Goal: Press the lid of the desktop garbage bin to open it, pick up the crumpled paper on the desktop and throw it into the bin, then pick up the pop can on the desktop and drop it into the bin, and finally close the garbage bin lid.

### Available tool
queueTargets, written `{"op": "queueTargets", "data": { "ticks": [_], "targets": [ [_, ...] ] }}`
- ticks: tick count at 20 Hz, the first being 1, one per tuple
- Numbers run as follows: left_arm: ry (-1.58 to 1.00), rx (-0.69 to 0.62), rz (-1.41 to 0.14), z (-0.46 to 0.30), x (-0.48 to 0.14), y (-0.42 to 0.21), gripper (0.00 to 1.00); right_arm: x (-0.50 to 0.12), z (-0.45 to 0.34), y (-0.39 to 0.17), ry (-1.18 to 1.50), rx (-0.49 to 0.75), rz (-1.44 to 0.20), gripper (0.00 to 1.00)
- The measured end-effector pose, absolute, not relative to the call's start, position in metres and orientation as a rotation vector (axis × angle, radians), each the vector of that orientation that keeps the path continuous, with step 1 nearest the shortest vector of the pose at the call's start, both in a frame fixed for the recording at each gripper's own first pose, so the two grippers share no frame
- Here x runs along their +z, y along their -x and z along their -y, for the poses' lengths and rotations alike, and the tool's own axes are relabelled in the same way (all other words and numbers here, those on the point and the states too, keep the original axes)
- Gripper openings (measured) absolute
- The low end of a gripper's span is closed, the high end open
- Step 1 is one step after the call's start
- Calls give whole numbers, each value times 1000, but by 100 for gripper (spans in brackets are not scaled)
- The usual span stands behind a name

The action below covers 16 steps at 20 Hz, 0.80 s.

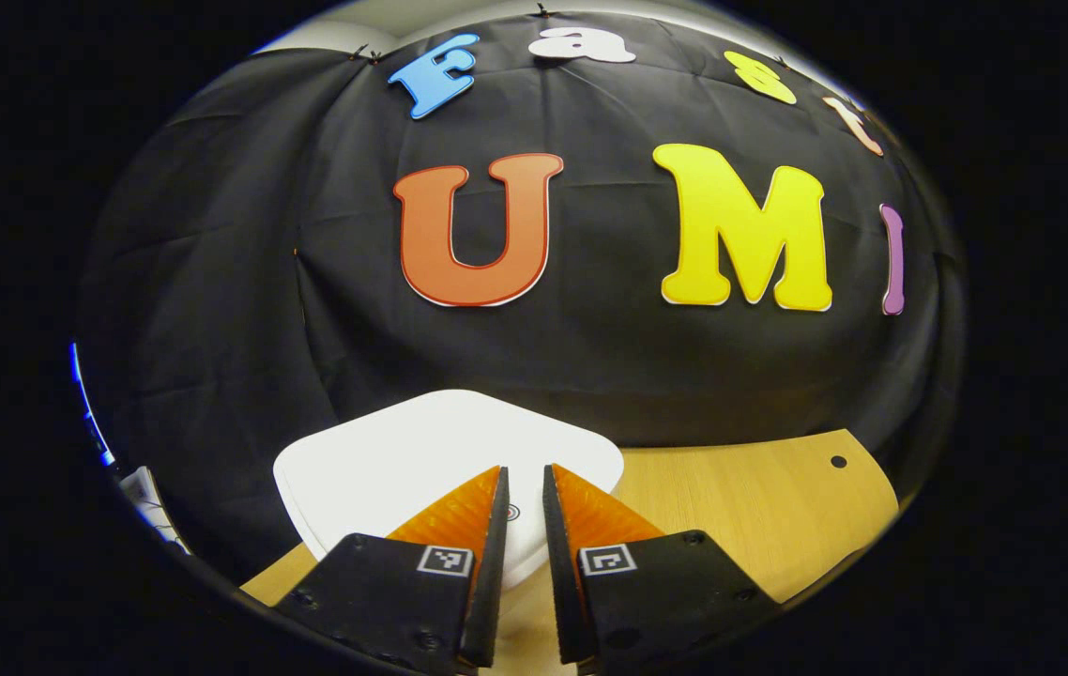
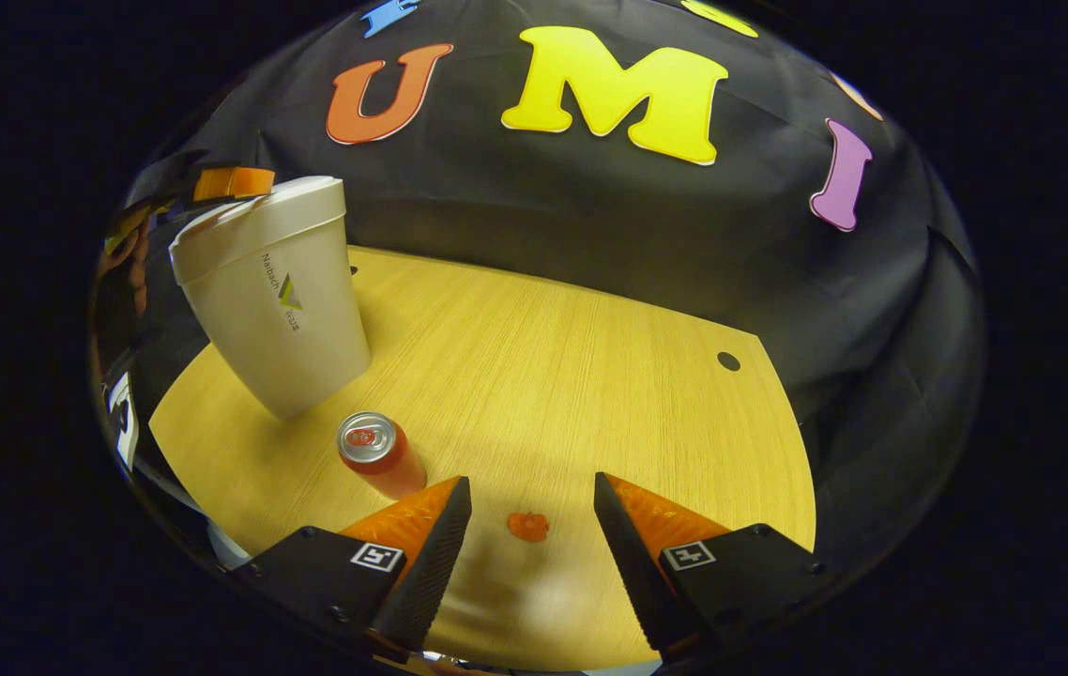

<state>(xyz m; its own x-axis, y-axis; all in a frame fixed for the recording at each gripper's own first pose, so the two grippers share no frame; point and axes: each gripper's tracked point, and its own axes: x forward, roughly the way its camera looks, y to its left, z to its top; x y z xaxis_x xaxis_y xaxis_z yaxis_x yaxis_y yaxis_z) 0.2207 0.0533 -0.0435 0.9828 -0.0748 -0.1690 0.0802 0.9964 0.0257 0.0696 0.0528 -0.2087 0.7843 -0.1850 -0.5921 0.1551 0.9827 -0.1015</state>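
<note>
The white bin (image 2: 276, 300) stands at the table's back left, its lid (image 2: 257, 214) down. In the left gripper view the lid (image 1: 421, 451) lies just under my left gripper (image 1: 525, 488), whose fingers are almost together with nothing between them. The right gripper view shows that left gripper (image 2: 232, 181) resting over the lid's far edge. A red pop can (image 2: 379, 455) stands upright in front of the bin. A small orange-red crumpled paper (image 2: 527, 526) lies on the table between the spread fingers of my open right gripper (image 2: 532, 502), which hovers above it.
The wooden table (image 2: 553, 347) has a small hole (image 2: 728, 361) near its right edge and a rounded right corner. The black cloth wall rises close behind the bin. A hand (image 2: 126, 249) holds the left gripper at the far left.
</note>
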Motion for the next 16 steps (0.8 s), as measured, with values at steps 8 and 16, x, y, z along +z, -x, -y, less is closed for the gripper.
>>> {"op": "queueTargets", "data": {
  "ticks": [8, 16],
  "targets": [
    [0, -42, -225, -59, -56, -219, 4, -212, -47, -62, 47, -189, -646, 89],
    [110, -108, -129, -62, -37, -216, 3, -206, -34, -42, 23, -219, -624, 89]
  ]
}}
